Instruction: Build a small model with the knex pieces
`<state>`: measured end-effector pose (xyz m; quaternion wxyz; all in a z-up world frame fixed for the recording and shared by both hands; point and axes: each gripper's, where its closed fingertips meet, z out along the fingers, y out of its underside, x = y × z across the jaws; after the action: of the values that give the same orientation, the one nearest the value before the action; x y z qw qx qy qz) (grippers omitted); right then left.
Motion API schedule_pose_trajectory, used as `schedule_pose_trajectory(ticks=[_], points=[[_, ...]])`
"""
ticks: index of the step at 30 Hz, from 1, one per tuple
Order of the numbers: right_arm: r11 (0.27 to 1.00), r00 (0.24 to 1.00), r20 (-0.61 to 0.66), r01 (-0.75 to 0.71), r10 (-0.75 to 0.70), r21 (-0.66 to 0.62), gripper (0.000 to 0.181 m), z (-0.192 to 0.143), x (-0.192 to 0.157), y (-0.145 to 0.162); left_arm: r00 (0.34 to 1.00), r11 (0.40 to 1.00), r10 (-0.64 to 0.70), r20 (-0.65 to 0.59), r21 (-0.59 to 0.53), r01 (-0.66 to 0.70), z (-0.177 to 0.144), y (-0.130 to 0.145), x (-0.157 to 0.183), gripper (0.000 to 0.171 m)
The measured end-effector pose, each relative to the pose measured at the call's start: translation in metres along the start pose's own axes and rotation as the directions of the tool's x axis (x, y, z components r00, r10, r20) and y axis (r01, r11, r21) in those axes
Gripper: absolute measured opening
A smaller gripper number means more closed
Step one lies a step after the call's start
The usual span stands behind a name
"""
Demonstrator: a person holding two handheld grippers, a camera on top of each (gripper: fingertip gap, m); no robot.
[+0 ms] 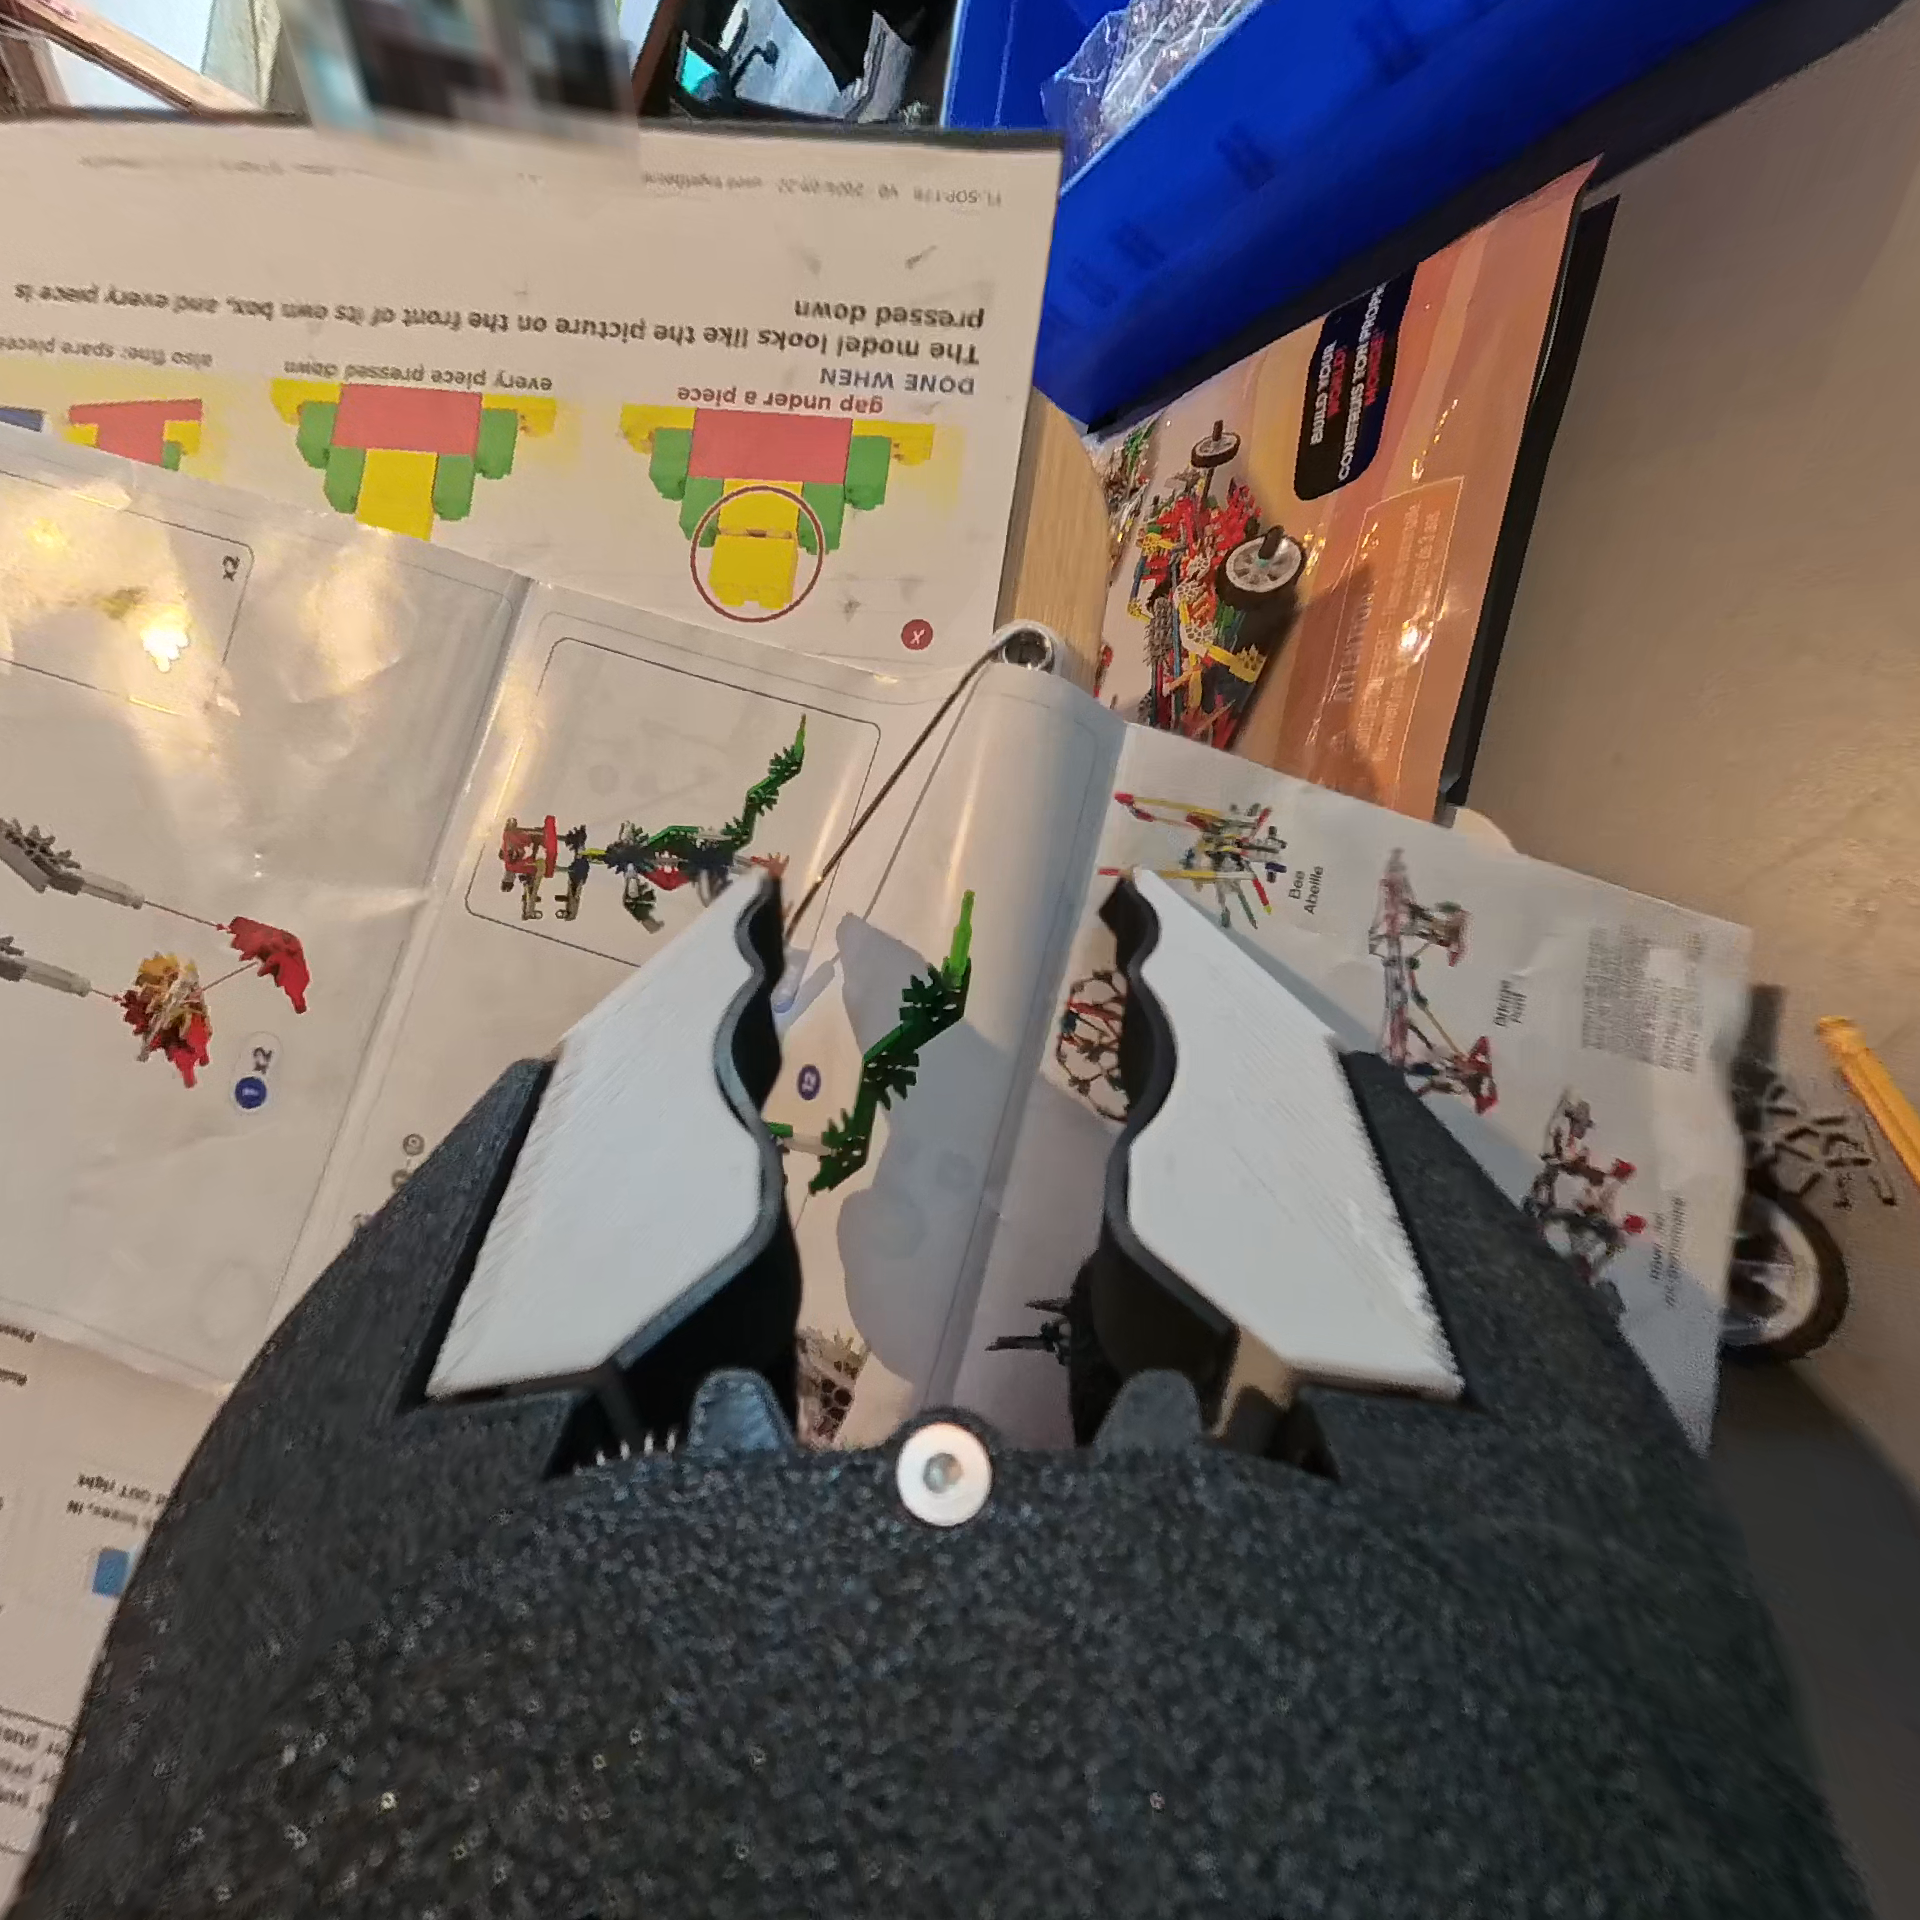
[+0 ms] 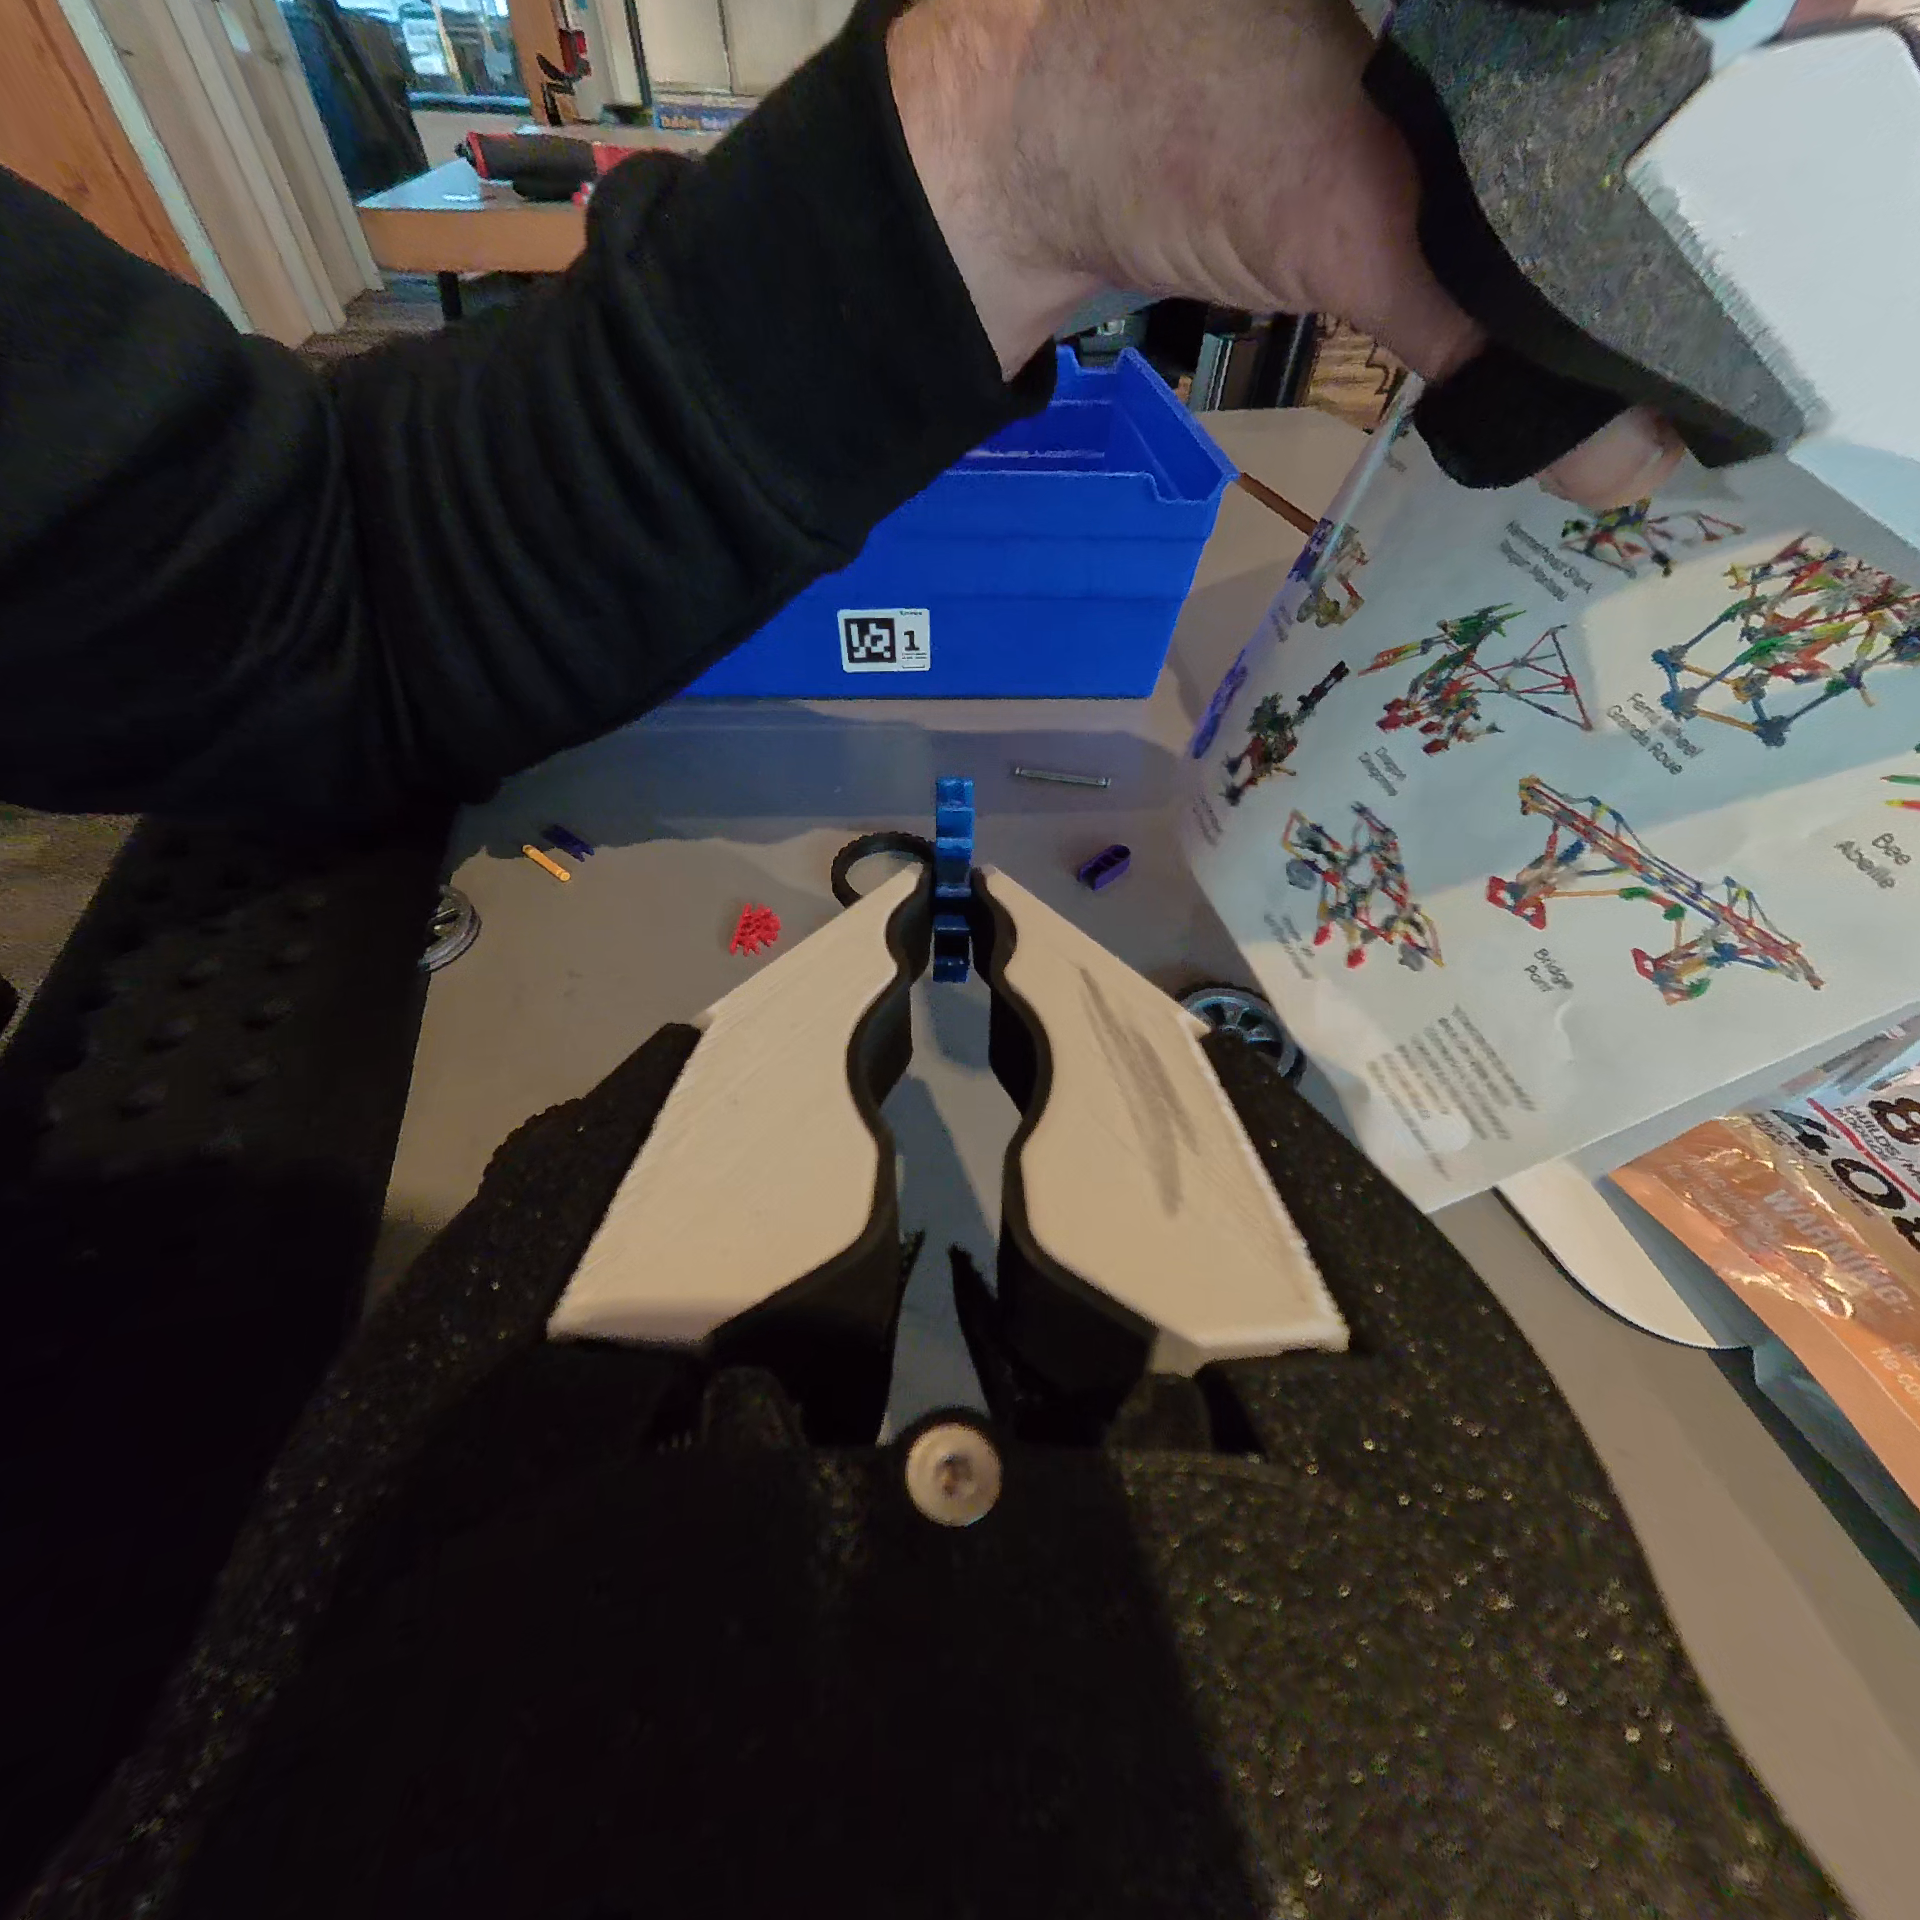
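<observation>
My left gripper (image 1: 951, 883) is open. A lifted page of the picture booklet (image 1: 997, 935) stands between its white fingers (image 1: 644, 1122), touching neither that I can tell. In the right wrist view a hand (image 2: 1143, 166) holds that gripper's dark body (image 2: 1558, 187) over the raised booklet (image 2: 1558, 831). My right gripper (image 2: 951, 878) is shut on a small blue plastic connector piece (image 2: 954, 810), held upright above the grey table (image 2: 623, 997).
A blue bin (image 2: 987, 582) stands behind, also in the left wrist view (image 1: 1299, 229). Loose parts lie around: a black tyre (image 2: 857, 862), red connector (image 2: 753, 928), purple piece (image 2: 1103, 864), yellow rod (image 2: 545, 862), wheel (image 2: 1247, 1023). An orange toy box (image 1: 1403, 520) and a laminated sheet (image 1: 520, 291) lie nearby.
</observation>
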<state>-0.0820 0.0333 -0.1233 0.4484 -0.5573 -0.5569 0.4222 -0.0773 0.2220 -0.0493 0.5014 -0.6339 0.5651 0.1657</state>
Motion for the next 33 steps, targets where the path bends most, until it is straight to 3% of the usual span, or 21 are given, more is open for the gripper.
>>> schedule_pose_trajectory(ticks=[10,16,20,27,33], points=[[1.0,1.0,-0.004,0.001,-0.001,0.011,0.006,-0.001,0.001,-0.002,0.999,0.998,-0.024,-0.022,0.055,0.025,-0.034,-0.025,-0.006,0.068],[0.999,1.0,0.005,0.001,-0.001,0.054,0.006,-0.006,-0.001,-0.013,0.998,0.997,-0.051,0.026,0.059,0.05,-0.064,-0.029,-0.005,0.062],[0.993,0.999,0.001,-0.042,0.042,0.107,0.005,-0.013,0.005,-0.023,0.992,0.987,-0.125,-0.013,0.1,0.125,-0.09,-0.028,0.015,0.051],[0.973,0.993,0.017,-0.117,0.116,0.201,0.006,-0.024,0.011,-0.039,0.967,0.946,-0.24,-0.084,0.205,0.252,-0.13,-0.026,0.06,0.048],[0.952,0.982,0.034,-0.186,0.184,0.245,0.006,-0.026,0.016,-0.044,0.923,0.883,-0.345,-0.17,0.276,0.381,-0.135,-0.023,0.1,0.046]])
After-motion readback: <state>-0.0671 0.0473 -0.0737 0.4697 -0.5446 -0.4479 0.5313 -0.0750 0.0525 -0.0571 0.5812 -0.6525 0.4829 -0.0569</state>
